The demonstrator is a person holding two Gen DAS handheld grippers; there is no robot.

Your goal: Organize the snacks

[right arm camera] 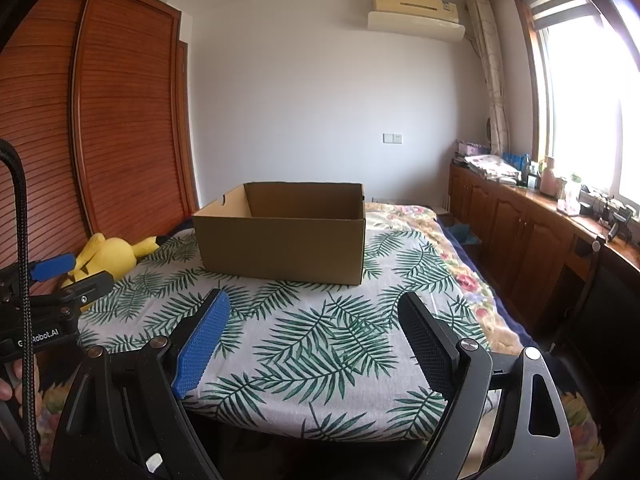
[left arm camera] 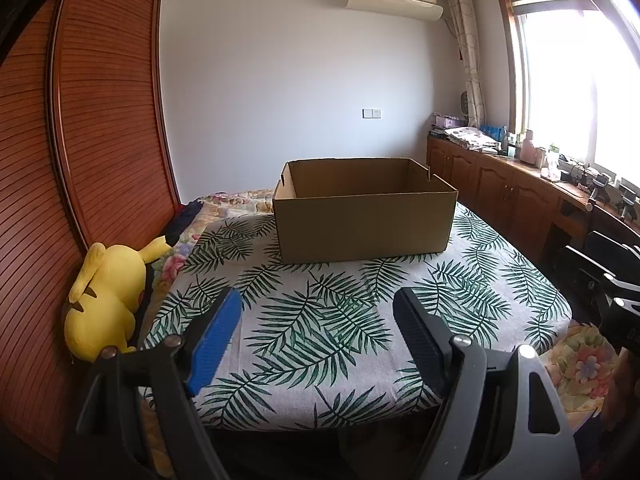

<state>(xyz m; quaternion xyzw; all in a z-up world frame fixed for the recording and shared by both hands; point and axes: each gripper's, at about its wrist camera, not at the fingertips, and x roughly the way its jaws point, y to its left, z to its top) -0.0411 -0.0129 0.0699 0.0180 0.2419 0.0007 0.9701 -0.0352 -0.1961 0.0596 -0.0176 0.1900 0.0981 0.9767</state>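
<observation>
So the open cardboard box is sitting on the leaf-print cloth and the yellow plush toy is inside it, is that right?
Not quite. The yellow plush toy is not inside the cardboard box; it lies off to the left, against the wooden wardrobe, as the left wrist view shows. The box does sit open on the leaf-print cloth.

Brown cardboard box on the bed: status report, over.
Left gripper open, right gripper open. Brown cardboard box open-topped, upright on leaf-print cloth. No snacks visible.
</observation>
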